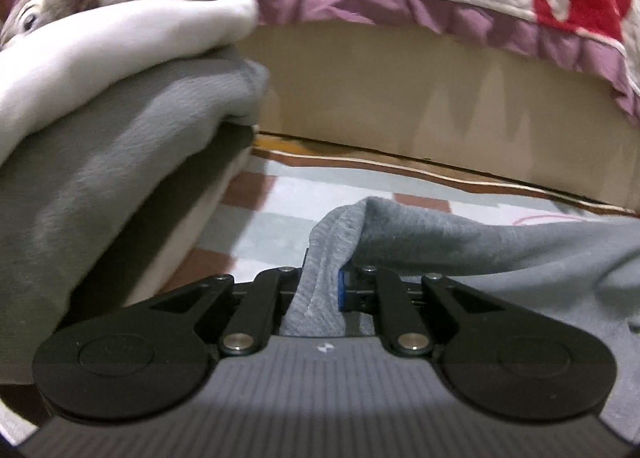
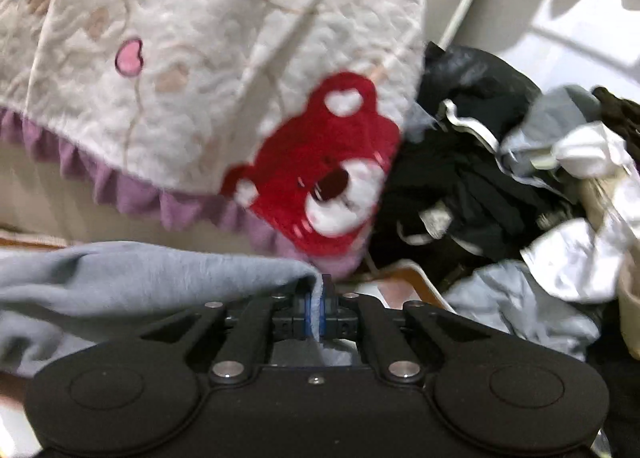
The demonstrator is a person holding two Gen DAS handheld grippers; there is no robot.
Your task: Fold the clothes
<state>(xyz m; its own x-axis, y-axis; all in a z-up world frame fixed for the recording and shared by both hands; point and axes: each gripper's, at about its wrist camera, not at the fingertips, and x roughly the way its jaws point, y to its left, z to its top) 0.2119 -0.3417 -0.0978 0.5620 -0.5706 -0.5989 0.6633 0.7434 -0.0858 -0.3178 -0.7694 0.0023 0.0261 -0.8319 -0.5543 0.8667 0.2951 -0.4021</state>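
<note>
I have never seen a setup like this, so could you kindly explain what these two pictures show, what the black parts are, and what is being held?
Each picture comes from a camera mounted on a hand-held two-finger gripper, looking forward along its fingers; a person carries one in each hand. The black parts at the bottom are the gripper linkages. In the left wrist view, the left gripper is shut on a fold of the grey garment, which lies on a patterned rug. In the right wrist view, the right gripper pinches another edge of the same grey garment. Behind hangs a quilted cover with red bears, and to the right sits a pile of unfolded clothes.
</note>
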